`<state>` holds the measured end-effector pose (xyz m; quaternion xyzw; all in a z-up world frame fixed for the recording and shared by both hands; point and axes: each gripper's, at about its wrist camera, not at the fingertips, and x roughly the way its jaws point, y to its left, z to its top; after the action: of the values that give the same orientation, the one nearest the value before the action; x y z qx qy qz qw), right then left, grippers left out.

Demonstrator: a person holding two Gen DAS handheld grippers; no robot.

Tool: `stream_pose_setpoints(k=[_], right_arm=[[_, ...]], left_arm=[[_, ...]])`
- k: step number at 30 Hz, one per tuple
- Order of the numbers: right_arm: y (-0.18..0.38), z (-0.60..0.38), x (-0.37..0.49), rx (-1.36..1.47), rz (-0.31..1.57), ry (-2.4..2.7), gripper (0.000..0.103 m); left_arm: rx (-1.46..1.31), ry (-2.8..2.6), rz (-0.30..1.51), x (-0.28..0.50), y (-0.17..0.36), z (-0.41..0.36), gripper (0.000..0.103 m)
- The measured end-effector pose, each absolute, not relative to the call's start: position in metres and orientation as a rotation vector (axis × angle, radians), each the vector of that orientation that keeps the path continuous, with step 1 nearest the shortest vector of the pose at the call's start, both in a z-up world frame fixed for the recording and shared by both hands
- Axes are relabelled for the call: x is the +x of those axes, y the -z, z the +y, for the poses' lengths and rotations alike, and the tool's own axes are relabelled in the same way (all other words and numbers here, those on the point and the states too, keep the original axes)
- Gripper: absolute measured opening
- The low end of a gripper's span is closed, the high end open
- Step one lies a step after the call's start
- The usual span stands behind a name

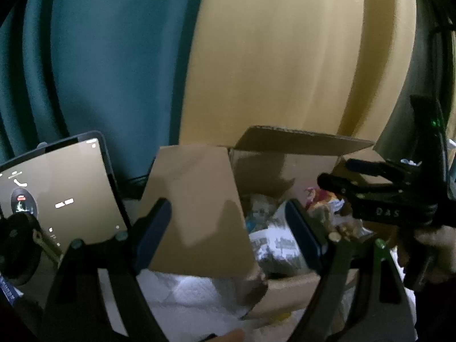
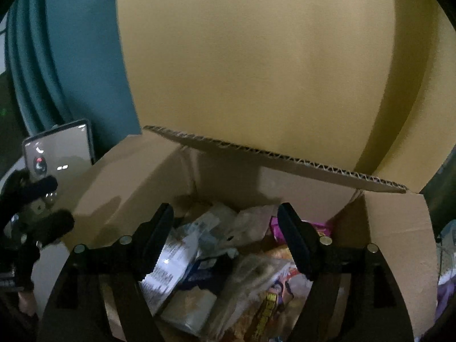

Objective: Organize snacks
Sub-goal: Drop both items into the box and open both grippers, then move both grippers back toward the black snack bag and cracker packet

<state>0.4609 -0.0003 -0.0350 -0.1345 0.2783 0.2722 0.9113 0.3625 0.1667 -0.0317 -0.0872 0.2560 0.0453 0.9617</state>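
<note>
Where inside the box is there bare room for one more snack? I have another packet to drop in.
The cardboard box is crowded: snack packets overlap across its floor between the open right tool fingers. The only bare patch seems to be the dim strip along the far wall, under the raised back flap. The open left tool straddles the left flap.

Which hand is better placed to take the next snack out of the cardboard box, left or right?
Probably the right. Its open tongs point straight at the snack packets in the cardboard box, nothing between. The left tongs, also open, face the box's side flap.
</note>
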Motion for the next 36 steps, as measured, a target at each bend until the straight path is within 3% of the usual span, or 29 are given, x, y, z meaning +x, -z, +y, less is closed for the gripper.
stream_pose_setpoints(k=[19, 29, 36], right_arm=[[0.042, -0.057, 0.368, -0.237, 0.567, -0.532, 0.078], [0.076, -0.087, 0.343, -0.194, 0.629, -0.499, 0.078], [0.109, -0.101, 0.336, -0.159, 0.698, -0.475, 0.087]], left_arm=[[-0.165, -0.084, 0.532, 0.293, 0.031, 0.126, 0.083], [-0.163, -0.072, 0.599, 0.266, 0.058, 0.104, 0.083], [-0.175, -0.069, 0.649, 0.258, 0.080, 0.101, 0.083]])
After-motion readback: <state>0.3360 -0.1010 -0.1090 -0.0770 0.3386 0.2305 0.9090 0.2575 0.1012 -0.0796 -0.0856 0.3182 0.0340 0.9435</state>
